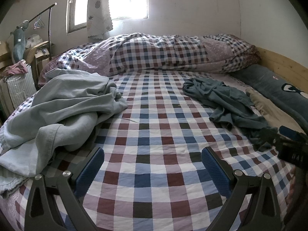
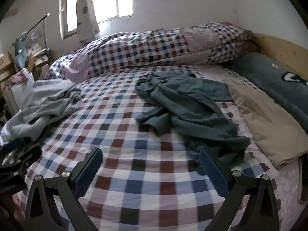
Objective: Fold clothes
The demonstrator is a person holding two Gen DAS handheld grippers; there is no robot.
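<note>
while both garments lie crumpled on the bed (image 1: 154,182), nothing has been folded yet. the left gripper (image 1: 153,170) and right gripper (image 2: 152,170) are held wide apart, empty. the teal shirt (image 2: 192,111), nearest the right gripper, should probably be grasped and spread first; the grey garment (image 1: 63,105) is left aside.

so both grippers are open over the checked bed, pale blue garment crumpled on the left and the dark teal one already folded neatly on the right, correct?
Not quite: the dark teal garment is not folded. The right wrist view shows it rumpled and spread out. The rest holds: the left gripper and right gripper are open over the checked bed, and the pale blue garment lies crumpled on the left.
</note>
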